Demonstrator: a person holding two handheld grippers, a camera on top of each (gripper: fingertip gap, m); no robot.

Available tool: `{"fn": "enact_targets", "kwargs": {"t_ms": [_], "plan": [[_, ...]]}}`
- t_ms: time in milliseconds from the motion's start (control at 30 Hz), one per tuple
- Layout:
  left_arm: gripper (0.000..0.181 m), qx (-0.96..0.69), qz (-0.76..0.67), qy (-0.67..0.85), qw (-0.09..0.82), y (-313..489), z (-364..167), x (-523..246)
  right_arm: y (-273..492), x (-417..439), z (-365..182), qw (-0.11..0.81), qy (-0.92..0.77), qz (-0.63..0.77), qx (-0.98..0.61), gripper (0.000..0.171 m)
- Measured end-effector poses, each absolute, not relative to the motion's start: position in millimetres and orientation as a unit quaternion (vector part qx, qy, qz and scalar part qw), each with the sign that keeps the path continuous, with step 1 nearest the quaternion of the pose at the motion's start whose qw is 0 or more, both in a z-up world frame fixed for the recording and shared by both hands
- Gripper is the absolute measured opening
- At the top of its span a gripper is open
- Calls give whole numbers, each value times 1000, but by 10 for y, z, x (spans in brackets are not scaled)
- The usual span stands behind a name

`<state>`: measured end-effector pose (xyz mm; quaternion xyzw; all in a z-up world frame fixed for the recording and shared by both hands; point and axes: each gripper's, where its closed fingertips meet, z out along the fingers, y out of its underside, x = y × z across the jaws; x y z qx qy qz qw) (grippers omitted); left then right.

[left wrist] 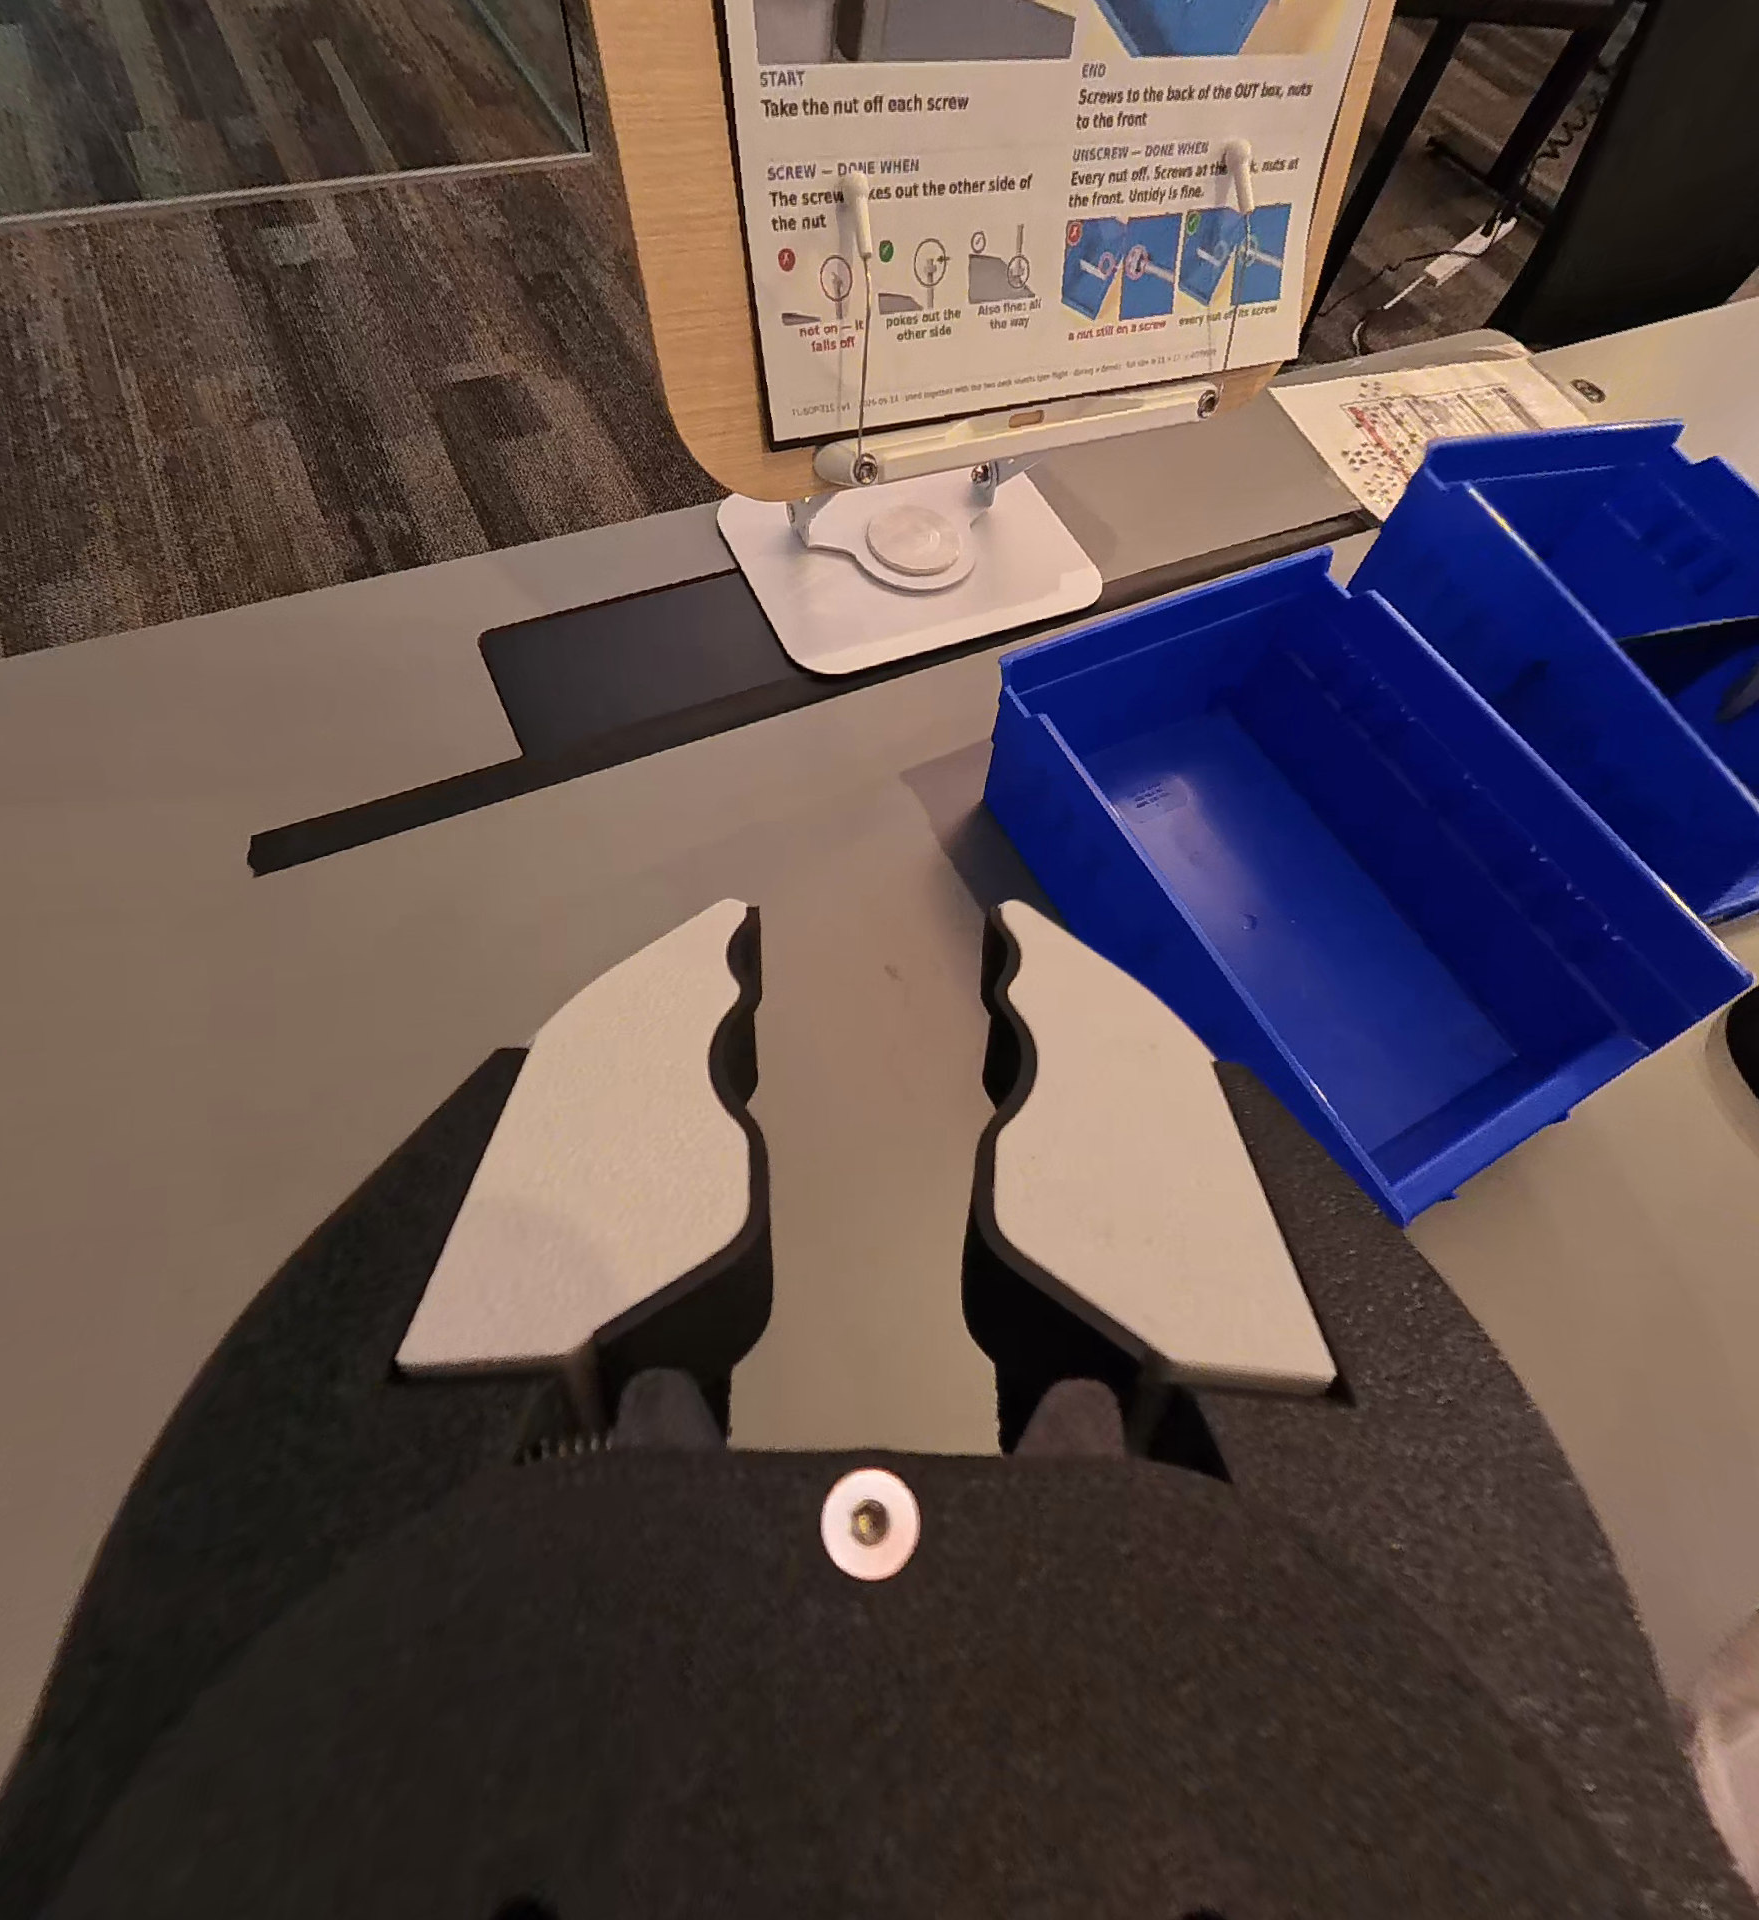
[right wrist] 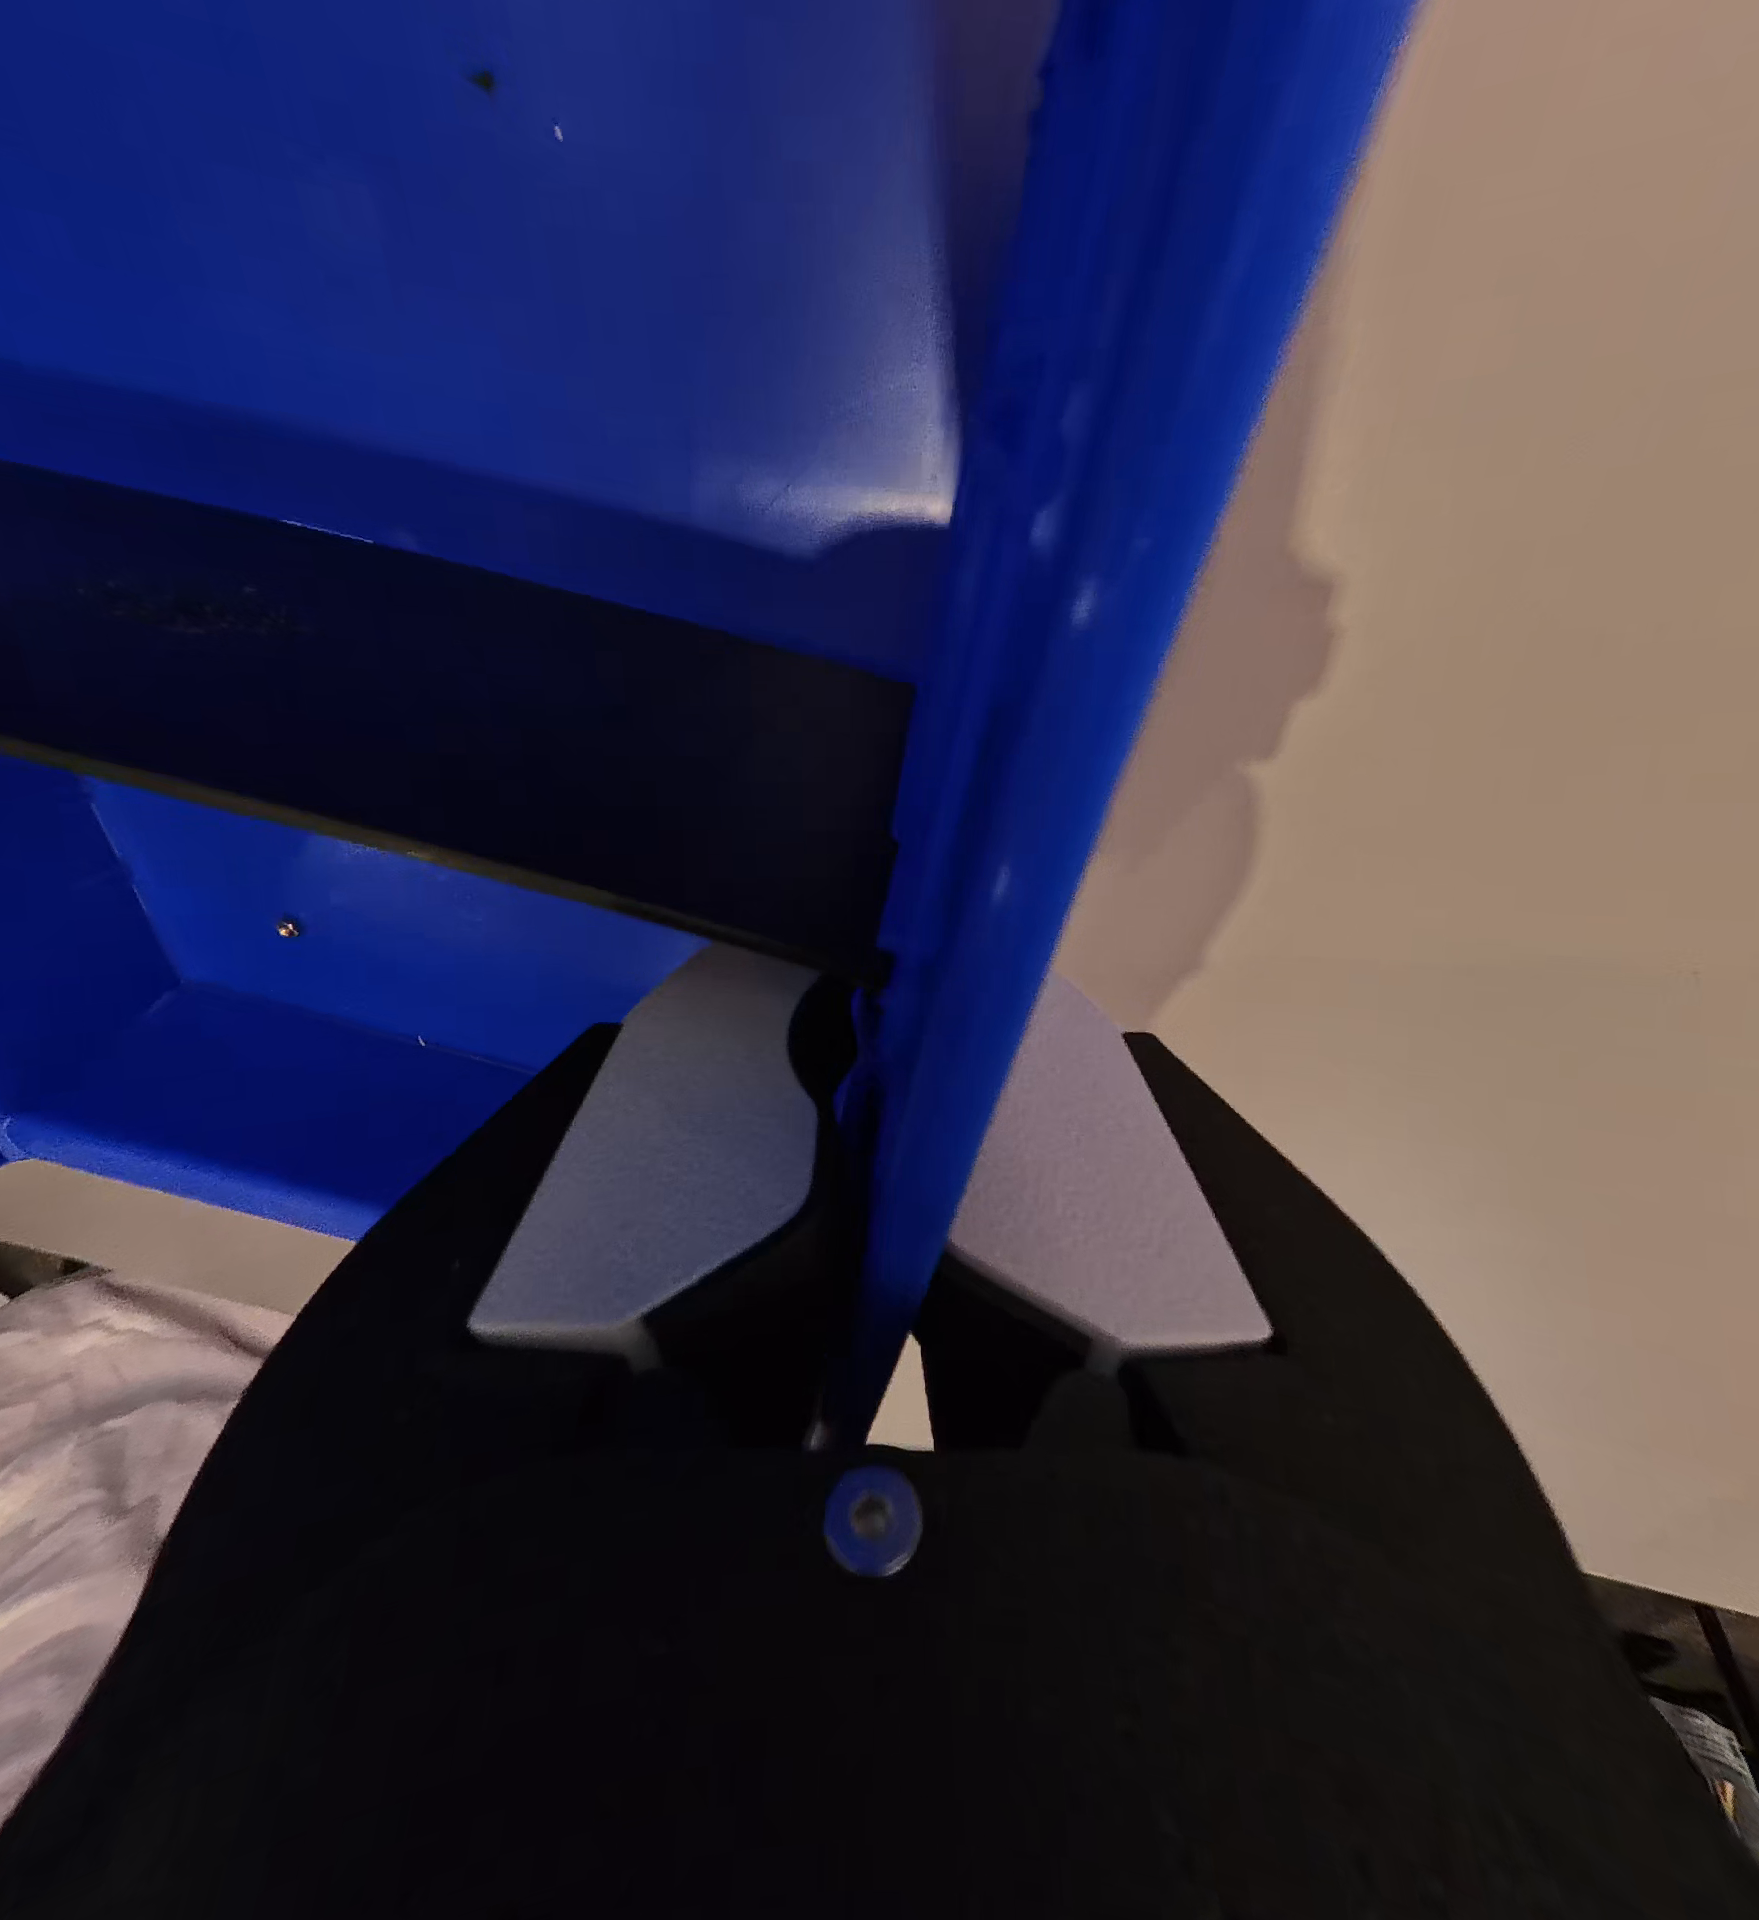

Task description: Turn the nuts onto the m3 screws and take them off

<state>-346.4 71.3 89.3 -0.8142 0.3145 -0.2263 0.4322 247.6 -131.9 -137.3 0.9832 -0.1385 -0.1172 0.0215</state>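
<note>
Left tool (left wrist: 870, 935): fingers apart, bare table (left wrist: 231, 1039) around.
Right tool (right wrist: 916, 997): clamped on blue bin (right wrist: 1062, 520) side wall; right finger partly hidden behind it.

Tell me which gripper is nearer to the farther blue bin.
Right. The right gripper is clamped on that bin's side wall. The left gripper hangs open over bare table, with the nearer blue bin between.
</note>
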Motion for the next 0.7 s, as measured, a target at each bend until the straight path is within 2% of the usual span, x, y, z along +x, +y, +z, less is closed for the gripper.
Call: {"fn": "enact_targets", "kwargs": {"t_ms": [167,400,700], "plan": [[41,-814,-227,313,433,695,907,-3479,-1300,2451,-1107,10,-135,-118,984,4],[41,-821,-234,311,417,660,863,-3512,-1317,2247,-416,41,-122,-103,986,4],[41,-824,-241,308,410,563,881,-3593,-852,1503,246,37,-54,-57,996,4]]}}
